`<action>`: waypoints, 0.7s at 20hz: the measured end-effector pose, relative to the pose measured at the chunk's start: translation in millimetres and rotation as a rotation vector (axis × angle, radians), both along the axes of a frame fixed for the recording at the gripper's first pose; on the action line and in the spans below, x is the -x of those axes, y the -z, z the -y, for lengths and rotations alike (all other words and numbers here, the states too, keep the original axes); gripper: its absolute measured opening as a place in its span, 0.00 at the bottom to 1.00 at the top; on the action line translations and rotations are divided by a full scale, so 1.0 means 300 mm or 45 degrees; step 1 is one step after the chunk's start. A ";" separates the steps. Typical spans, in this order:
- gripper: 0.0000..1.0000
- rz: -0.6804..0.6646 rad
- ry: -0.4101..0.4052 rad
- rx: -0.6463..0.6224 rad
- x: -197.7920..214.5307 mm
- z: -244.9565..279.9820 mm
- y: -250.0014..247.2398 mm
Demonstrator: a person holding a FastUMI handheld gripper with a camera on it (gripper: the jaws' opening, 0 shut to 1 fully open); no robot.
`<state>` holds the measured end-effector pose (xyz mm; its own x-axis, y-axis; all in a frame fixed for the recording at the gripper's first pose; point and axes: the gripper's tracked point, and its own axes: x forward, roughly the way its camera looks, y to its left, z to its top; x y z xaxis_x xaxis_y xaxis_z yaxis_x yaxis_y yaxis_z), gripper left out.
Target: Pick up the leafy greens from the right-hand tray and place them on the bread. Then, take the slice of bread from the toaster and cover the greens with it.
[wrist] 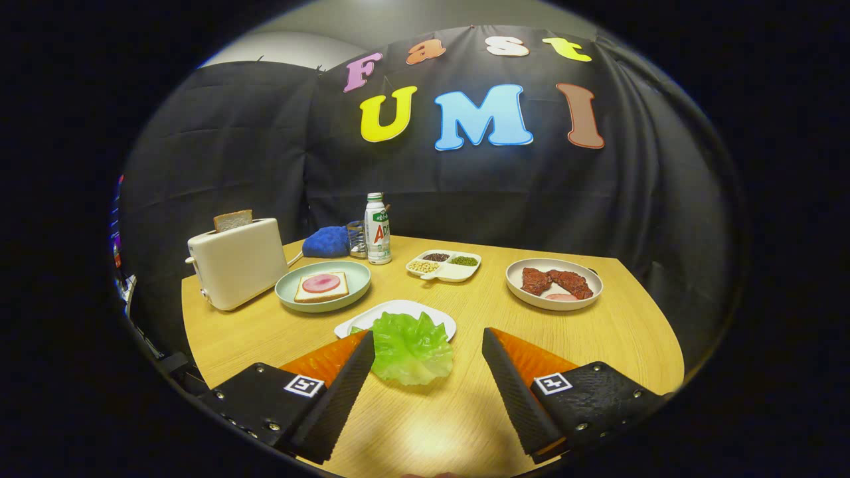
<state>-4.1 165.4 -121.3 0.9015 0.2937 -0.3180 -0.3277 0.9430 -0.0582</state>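
Note:
The green leafy greens (410, 347) lie half on a white tray (425, 311), spilling over its near edge onto the table. My gripper (428, 345) is open, its left fingertip (362, 352) touching the leaf's left side and the right one a gap away from it. Beyond the greens to the left, a pale green plate (345, 297) carries a slice of bread (321, 287) topped with a pink round of meat. Left of that stands a cream toaster (238, 263) with a slice of bread (232, 220) sticking up from its slot.
A white plate (587, 296) with dark red meat slices sits beyond the right finger. A divided dish of beans (443, 265), a bottle (377, 229), a glass and a blue cloth (327, 241) stand at the back of the wooden table (425, 425).

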 end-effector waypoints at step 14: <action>0.69 -0.323 -0.058 0.233 -0.046 -0.060 0.220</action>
<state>9.9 183.3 -187.4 0.7738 0.2489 -0.5824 -0.3951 0.9084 -0.1367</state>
